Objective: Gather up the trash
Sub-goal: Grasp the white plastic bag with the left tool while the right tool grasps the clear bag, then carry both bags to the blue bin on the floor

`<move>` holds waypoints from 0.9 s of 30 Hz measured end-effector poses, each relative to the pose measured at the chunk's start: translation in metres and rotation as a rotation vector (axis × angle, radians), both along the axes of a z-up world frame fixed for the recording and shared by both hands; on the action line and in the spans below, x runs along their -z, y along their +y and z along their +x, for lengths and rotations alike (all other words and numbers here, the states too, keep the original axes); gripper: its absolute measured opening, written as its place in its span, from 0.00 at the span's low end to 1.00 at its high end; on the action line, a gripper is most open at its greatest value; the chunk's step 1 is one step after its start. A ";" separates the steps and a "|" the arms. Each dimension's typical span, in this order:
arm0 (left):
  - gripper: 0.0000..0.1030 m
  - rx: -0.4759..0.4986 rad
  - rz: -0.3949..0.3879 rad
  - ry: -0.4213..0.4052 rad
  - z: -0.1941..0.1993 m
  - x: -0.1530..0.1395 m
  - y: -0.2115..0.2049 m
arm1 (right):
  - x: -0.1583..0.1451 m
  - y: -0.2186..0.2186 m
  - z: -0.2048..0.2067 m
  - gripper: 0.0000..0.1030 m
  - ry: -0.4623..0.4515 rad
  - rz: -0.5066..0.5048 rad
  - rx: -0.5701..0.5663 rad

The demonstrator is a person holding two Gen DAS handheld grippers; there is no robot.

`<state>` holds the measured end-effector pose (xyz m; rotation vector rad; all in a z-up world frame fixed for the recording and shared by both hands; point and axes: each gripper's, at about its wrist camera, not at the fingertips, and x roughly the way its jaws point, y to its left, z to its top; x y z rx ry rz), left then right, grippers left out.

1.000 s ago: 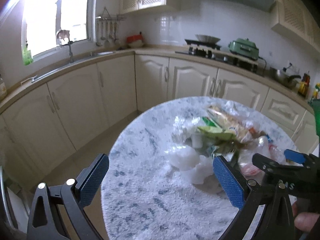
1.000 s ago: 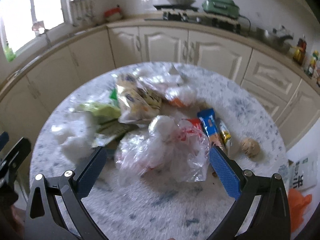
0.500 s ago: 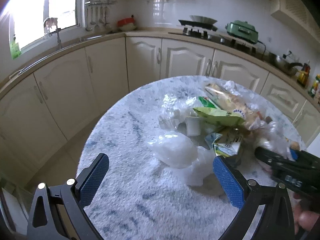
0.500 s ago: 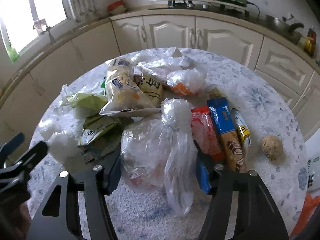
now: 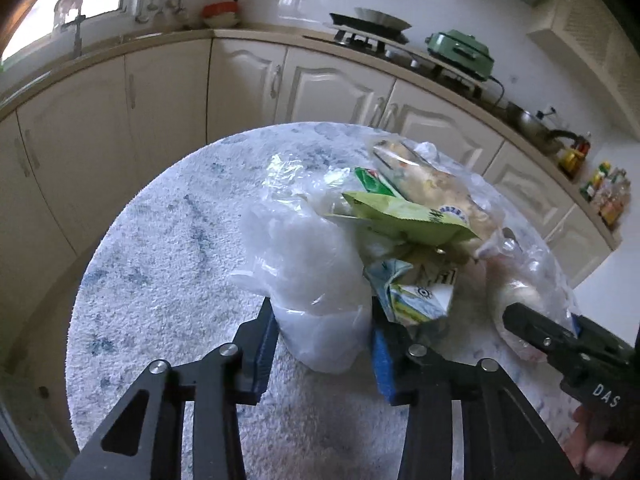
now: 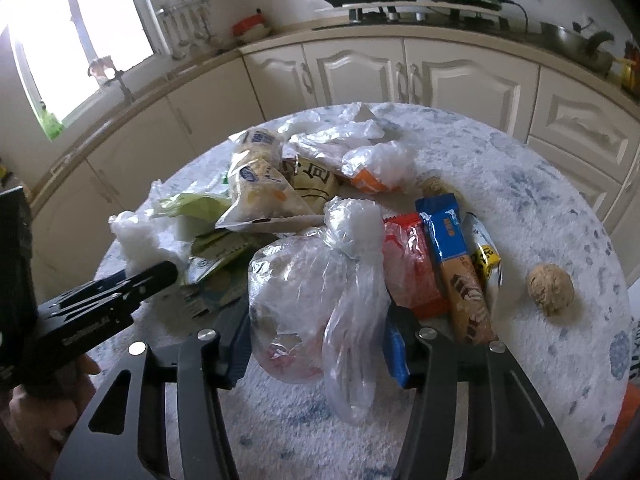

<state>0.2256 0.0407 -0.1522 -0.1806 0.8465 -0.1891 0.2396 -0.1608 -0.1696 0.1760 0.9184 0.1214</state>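
My left hand-held gripper has just been closing and pinches the white plastic bag at the near-left edge of the trash pile on the tabletop. My right hand-held gripper, also just closing, squeezes the knotted clear bag at the pile's near side. Both bags look light, soft, slippery and crushable; I'd grab bunched film below the knot. Contents are blurry, maybe food scraps. A walnut sits right of the pile.

Two hand-held grippers, one knotted clear bag, one white bag, two wrapped bars, one walnut.
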 end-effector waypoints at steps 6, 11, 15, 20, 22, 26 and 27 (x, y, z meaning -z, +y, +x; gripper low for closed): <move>0.36 -0.013 0.035 -0.074 -0.032 -0.011 -0.002 | -0.008 -0.008 -0.022 0.53 -0.043 0.042 -0.010; 0.36 -0.019 0.079 -0.166 -0.072 -0.029 -0.019 | -0.025 -0.017 -0.043 0.53 -0.103 0.078 -0.018; 0.36 0.033 0.068 -0.226 -0.097 -0.050 -0.044 | -0.049 -0.028 -0.062 0.53 -0.175 0.089 -0.018; 0.36 0.136 0.041 -0.269 -0.112 -0.068 -0.091 | -0.081 -0.067 -0.088 0.53 -0.264 0.096 0.029; 0.36 0.197 0.038 -0.279 -0.114 -0.071 -0.121 | -0.092 -0.091 -0.102 0.53 -0.287 0.103 0.068; 0.36 0.320 0.020 -0.270 -0.106 -0.072 -0.176 | -0.106 -0.150 -0.134 0.53 -0.319 0.067 0.190; 0.36 0.359 0.013 -0.269 -0.107 -0.071 -0.198 | -0.107 -0.168 -0.143 0.53 -0.319 0.059 0.226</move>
